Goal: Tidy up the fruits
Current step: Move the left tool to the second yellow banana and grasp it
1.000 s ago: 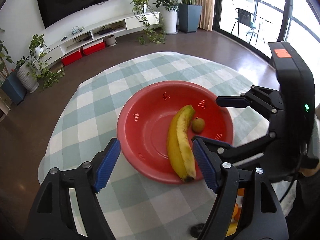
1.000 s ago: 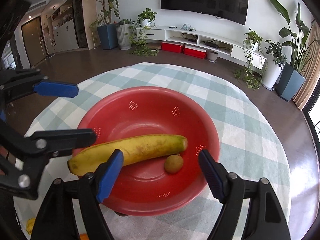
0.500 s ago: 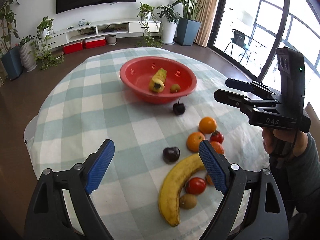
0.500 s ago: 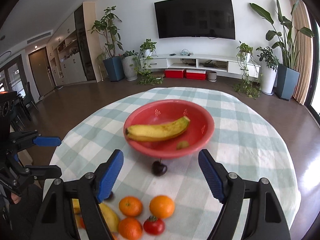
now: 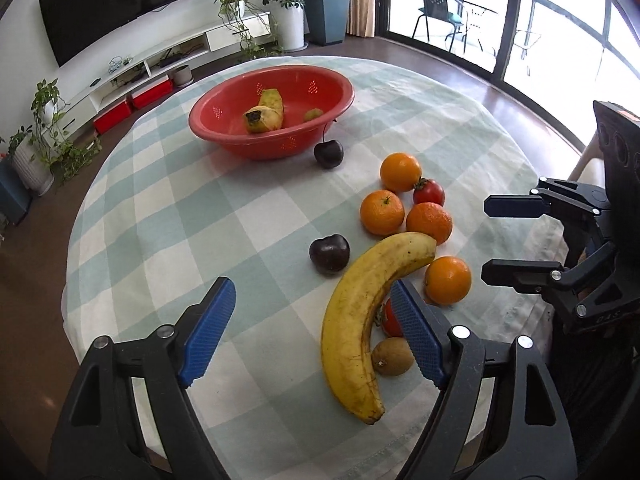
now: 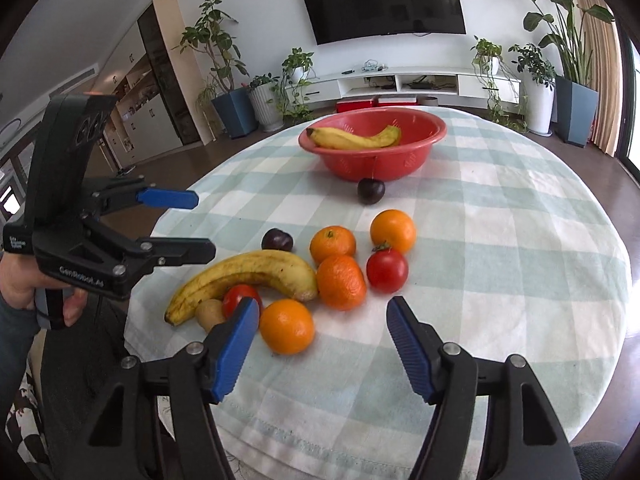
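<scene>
With both hand-held grippers empty and narrowing, our left hand-held gripper point(image 5: 312, 334) could nudge the banana point(image 5: 366, 320) into the oranges point(image 5: 447, 280), rolling them off the surface point(image 5: 168, 216).

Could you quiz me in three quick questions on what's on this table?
1. How many oranges lie on the tablecloth?
2. True or false: the red bowl holds a banana.
3. Which fruit lies nearest the red bowl: A tomato, B dark plum, C orange?

Key
1. Four; one orange lies farthest back.
2. True.
3. B.
</scene>
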`<state>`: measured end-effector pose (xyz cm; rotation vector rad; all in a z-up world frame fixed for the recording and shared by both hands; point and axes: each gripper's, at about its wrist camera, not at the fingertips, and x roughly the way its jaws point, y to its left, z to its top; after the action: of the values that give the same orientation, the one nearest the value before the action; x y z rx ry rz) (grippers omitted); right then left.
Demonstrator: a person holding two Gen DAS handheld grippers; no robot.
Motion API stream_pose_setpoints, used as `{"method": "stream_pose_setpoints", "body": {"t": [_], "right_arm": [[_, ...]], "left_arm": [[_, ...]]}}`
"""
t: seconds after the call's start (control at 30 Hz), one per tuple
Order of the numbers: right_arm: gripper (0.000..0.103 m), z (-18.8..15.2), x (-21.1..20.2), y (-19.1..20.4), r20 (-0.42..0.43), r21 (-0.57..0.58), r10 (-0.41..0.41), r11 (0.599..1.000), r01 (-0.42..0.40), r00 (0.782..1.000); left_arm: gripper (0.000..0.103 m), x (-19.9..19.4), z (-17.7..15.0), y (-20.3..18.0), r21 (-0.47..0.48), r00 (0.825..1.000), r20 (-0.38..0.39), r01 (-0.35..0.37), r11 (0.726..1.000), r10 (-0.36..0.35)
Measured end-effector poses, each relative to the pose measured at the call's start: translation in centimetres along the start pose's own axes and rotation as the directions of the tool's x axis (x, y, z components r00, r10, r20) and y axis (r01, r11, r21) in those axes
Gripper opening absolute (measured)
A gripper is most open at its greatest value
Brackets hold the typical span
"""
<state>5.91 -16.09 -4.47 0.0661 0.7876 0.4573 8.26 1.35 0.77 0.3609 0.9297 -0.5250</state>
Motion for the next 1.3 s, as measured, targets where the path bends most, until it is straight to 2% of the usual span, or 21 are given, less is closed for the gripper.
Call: {"method": "stream_pose_setpoints", "body": {"t": [0.1,0.3,0.4,0.87,0.97,1.13,1.3], "right_arm": [[0.069,-0.3,0.3,0.0,-0.009,-0.008,-0.005,1.000,0.005,1.000],[0.069,-0.6,0.3,0.1,-0.016,-0.004,0.001,1.000,-0.001,1.000],[0.069,-0.7,0.3,0.1,-0.020,-0.006,0.004,1.000,-0.004,1.000],[0.069,-0.9,0.4,0.2,-0.038,-0.005,0.007,1.000,-0.007,0.999],[0.069,-0.9,0.5,0.2,-0.040,-0.004,0.006,1.000,-0.006,0.999],[0.069,-0.9,0.6,0.2,-0.046,-0.006,0.007,1.000,-0.007,0.999],[0.069,-0.9,0.8,0.2,-0.055,-0.006,0.006,1.000,-0.006,0.998]], "left_arm": [[0.072,0.7,0.0,0.6,0.012,0.999,-0.033,0.000,1.000,0.001],[0.071,1.9,-0.3,-0.5,0.090,0.996,-0.086,0.031,0.996,-0.023],[0.065,2.7,-0.3,-0.5,0.101,0.993,-0.113,0.027,0.995,-0.016],[0.059,4.9,0.5,-1.9,0.201,0.983,-0.182,0.043,0.979,-0.006],[0.054,5.4,0.8,-2.2,0.216,0.980,-0.200,0.062,0.974,-0.018],[0.038,6.7,0.9,-2.9,0.214,0.970,-0.239,0.100,0.972,-0.047],[0.035,7.6,1.1,-3.0,0.180,0.966,-0.248,0.117,0.977,-0.070]]}}
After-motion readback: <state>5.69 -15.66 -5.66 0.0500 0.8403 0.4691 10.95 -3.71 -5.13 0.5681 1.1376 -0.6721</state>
